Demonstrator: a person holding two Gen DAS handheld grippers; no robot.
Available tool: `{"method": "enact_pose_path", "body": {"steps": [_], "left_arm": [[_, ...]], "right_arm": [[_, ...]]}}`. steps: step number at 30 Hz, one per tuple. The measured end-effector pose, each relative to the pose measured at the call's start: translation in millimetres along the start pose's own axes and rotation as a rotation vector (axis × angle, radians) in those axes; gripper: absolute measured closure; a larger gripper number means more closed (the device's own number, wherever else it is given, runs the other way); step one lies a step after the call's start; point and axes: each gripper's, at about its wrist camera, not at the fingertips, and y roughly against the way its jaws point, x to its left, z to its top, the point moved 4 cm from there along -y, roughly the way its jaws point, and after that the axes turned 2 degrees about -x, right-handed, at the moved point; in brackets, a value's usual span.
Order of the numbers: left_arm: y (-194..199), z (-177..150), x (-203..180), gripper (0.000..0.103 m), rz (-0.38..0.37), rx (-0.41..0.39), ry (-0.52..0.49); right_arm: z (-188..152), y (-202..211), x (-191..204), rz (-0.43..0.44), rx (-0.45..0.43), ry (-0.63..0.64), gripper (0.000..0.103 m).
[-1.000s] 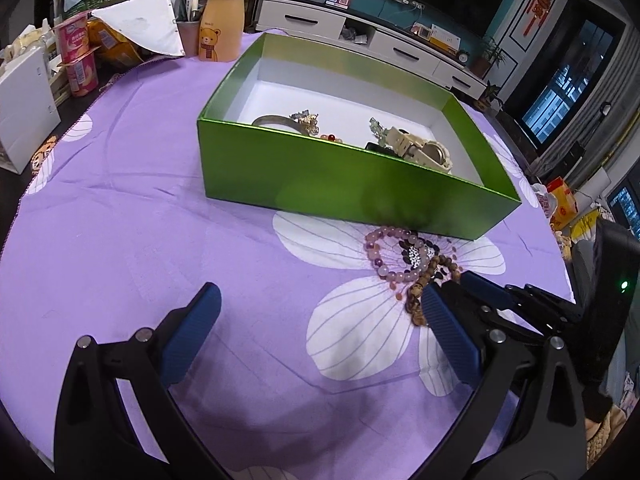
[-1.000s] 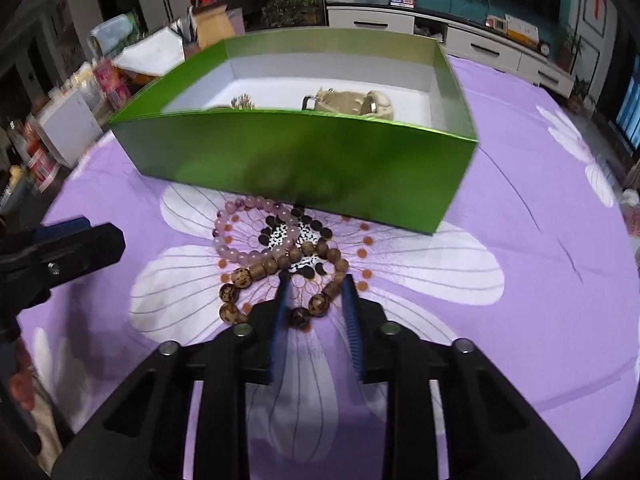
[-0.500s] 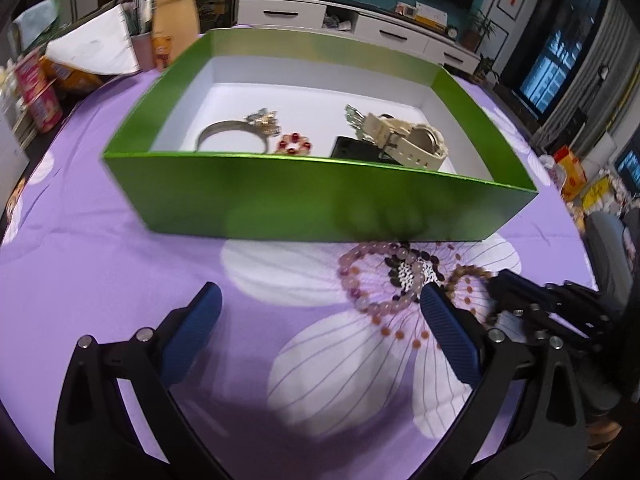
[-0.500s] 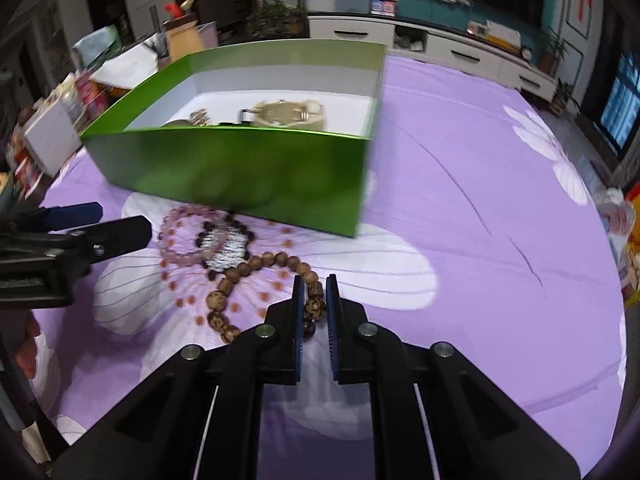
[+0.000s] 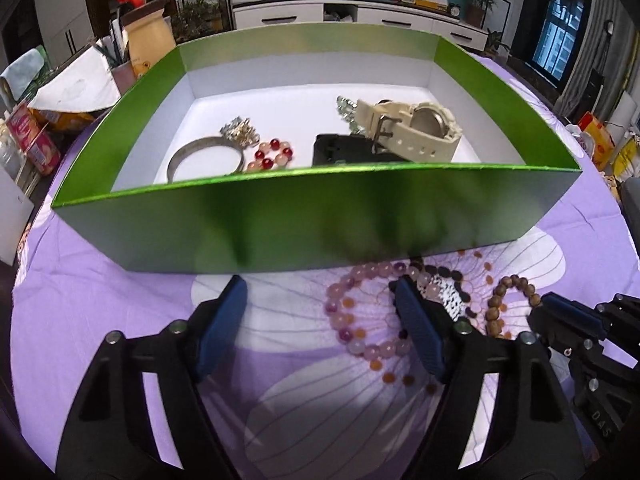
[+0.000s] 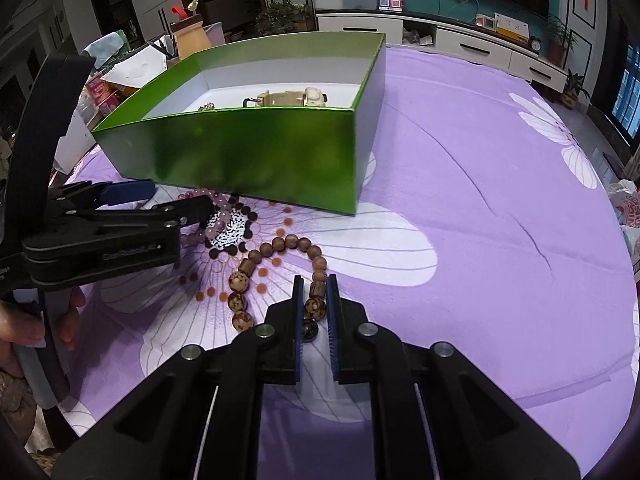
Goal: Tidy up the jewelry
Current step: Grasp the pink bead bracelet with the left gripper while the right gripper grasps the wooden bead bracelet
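A green box point(image 5: 320, 216) point(image 6: 240, 152) stands on the purple flowered cloth and holds a cream watch point(image 5: 412, 128), a silver bangle point(image 5: 204, 156) and a small red bead bracelet point(image 5: 272, 156). In front of it lie a pink bead bracelet point(image 5: 340, 312) point(image 6: 218, 200) and a black-and-white bead bracelet point(image 5: 448, 292). My left gripper point(image 5: 320, 284) point(image 6: 168, 200) hangs over the pink bracelet with its jaws closing. Its left side lies between the pads, untouched. My right gripper point(image 6: 315, 284) point(image 5: 560, 320) is shut on the brown wooden bracelet point(image 6: 280, 244) point(image 5: 516, 284).
A tan bottle point(image 5: 148, 40), a pen cup, papers point(image 5: 76, 92) and snack packs point(image 5: 36, 140) crowd the table's far left. A hand point(image 6: 24, 320) holds the left gripper's handle. Purple cloth stretches to the right of the box point(image 6: 500, 200).
My left gripper moved closer to the box and over the pink bracelet, its jaws narrowing. The right gripper closed on the brown bracelet and drew it rightward, away from the other beads.
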Motion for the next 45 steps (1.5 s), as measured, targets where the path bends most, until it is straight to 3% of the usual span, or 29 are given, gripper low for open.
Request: {"method": "enact_pose_path", "body": {"steps": [3,7,10,12,25,45], "left_arm": [[0.0,2.1,-2.4,0.038,-0.002,-0.014,-0.019],[4.7,-0.4,-9.6,0.073,-0.039,-0.037,-0.049],[5.1,-0.8,-13.4,0.081,-0.045,-0.037,-0.054],[5.5,-1.8,-12.4,0.094,-0.063,-0.039,-0.042],[25.5,-23.1,15.3,0.096,-0.199,-0.029,0.106],[92.0,1.6,37.6,0.096,-0.218,-0.169,0.153]], "right_arm": [[-0.2,-0.1,0.4,-0.001,-0.003,0.002,0.093],[-0.9,0.3,-0.2,-0.001,-0.008,-0.002,0.093],[-1.3,0.8,0.3,0.002,-0.009,-0.01,0.093],[-2.2,1.6,0.3,0.003,-0.01,-0.013,0.093],[5.3,16.4,11.0,0.013,-0.048,-0.004,0.093],[43.5,70.6,31.9,0.034,-0.203,0.05,0.093]]}}
